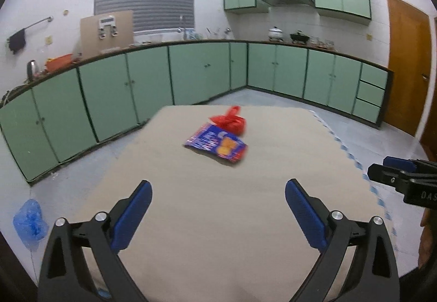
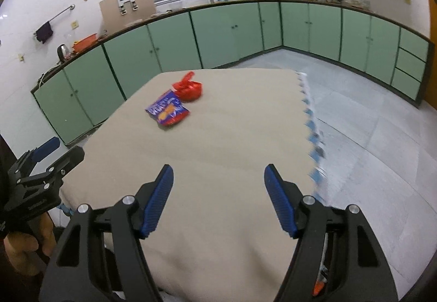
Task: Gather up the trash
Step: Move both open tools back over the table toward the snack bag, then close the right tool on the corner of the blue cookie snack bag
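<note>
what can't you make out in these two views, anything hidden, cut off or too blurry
- Snack packet: its print is smeared by motion blur in both wrist views.
- Red bag: the packet overlaps its near edge in the left wrist view; contents not visible.
- Right gripper: cut off by the right edge of the left wrist view.
- Blue bag on the floor: blurred in the left wrist view, absent from the right.
- Counter items: too small to identify.

Snack packet [image 1: 215, 144] on the mat [image 1: 218, 214], touching the bag [image 1: 230, 121] behind it
</note>
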`<act>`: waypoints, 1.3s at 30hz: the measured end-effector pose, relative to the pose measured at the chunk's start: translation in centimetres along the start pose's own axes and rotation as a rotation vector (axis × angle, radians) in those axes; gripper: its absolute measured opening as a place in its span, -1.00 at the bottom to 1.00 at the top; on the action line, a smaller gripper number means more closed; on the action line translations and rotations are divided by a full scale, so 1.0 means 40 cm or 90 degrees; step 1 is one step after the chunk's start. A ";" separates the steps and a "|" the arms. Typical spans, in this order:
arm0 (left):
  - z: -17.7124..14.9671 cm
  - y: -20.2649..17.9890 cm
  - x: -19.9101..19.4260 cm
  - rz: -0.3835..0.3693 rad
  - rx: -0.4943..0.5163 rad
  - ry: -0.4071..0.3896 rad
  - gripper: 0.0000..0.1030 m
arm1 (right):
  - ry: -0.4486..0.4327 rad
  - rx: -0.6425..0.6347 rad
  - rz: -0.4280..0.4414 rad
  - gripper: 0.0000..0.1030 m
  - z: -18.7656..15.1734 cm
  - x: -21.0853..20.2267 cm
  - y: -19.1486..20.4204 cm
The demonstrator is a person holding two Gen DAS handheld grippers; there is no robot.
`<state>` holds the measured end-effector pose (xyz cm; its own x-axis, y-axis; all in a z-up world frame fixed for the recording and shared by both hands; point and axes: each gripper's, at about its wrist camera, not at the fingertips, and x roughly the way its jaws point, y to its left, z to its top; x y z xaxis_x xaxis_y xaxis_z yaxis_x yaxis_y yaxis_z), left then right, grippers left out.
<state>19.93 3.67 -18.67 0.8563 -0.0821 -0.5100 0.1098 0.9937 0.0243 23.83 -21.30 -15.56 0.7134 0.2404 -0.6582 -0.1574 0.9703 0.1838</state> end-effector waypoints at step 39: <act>0.054 0.306 0.358 -0.047 0.030 0.032 0.67 | 0.084 0.037 -0.053 0.23 0.161 0.524 0.255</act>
<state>34.63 14.49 -23.82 0.8191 -0.1493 -0.5538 0.1959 0.9803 0.0255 41.57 -6.53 -22.76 0.6257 0.1650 -0.7624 -0.0591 0.9846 0.1646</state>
